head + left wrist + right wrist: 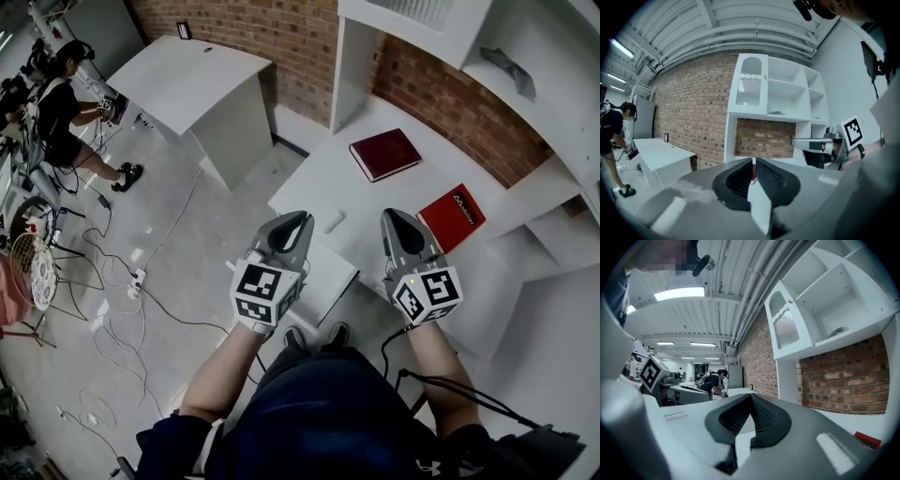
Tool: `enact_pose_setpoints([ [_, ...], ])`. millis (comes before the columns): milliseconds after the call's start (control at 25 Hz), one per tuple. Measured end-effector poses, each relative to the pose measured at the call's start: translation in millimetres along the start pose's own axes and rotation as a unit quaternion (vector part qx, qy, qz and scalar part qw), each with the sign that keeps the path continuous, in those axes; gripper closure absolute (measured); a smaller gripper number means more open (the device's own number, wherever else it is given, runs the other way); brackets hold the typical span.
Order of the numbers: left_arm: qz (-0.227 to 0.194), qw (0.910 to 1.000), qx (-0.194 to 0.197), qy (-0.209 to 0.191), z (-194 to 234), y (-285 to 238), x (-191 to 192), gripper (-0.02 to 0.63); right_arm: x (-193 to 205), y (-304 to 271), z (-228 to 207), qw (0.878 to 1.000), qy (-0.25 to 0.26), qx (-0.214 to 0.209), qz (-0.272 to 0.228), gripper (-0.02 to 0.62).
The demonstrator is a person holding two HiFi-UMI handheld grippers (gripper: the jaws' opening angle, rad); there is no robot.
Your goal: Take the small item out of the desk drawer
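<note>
A small white item [335,221] lies on the white desk [319,183], just beyond and between my two grippers. Both are held up above the desk's front edge and point level at the brick wall. The left gripper [302,219] [754,161] has its jaws a thin slit apart, with nothing between them. The right gripper [389,217] [751,397] is shut and empty, its tips touching. Below the left gripper a white drawer [328,274] seems to stick out from the desk front. Its inside is hidden.
A dark red book [384,154] and a brighter red book [452,217] lie on the desk. White shelves [525,66] rise at the right against the brick wall. Another white table [192,80], a person [56,112] and floor cables [141,291] are at the left.
</note>
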State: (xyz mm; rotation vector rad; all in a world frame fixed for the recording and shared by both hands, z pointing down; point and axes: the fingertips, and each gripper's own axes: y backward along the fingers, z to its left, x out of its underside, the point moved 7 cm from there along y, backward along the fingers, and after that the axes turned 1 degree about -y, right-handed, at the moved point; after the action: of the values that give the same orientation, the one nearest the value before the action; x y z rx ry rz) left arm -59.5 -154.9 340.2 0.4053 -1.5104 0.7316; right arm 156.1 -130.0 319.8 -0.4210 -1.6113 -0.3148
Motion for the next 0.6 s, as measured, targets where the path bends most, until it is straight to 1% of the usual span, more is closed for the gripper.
enact_pose_setpoints([
  [80,-0.008,0.9999,-0.008,-0.006,-0.3,9.2,-3.2,0.602,-7.1,-0.3,4.2,1.000,0.007,-0.005,-0.008,0.592],
  [280,-0.026,0.9993,-0.027,-0.004,-0.7,27.2,-15.5,0.603,-20.0,2.0,15.4,0.999,0.006,-0.012,-0.032,0.594],
  [520,-0.041,0.9980,-0.046,-0.013,-0.7,47.7,-23.2,0.603,-26.7,1.0,31.7,0.999,0.004,-0.030,-0.038,0.594],
  [600,-0.043,0.9977,-0.052,-0.009,1.4,53.3,-23.2,0.603,-29.5,0.9,36.5,0.999,0.008,-0.036,-0.040,0.594],
])
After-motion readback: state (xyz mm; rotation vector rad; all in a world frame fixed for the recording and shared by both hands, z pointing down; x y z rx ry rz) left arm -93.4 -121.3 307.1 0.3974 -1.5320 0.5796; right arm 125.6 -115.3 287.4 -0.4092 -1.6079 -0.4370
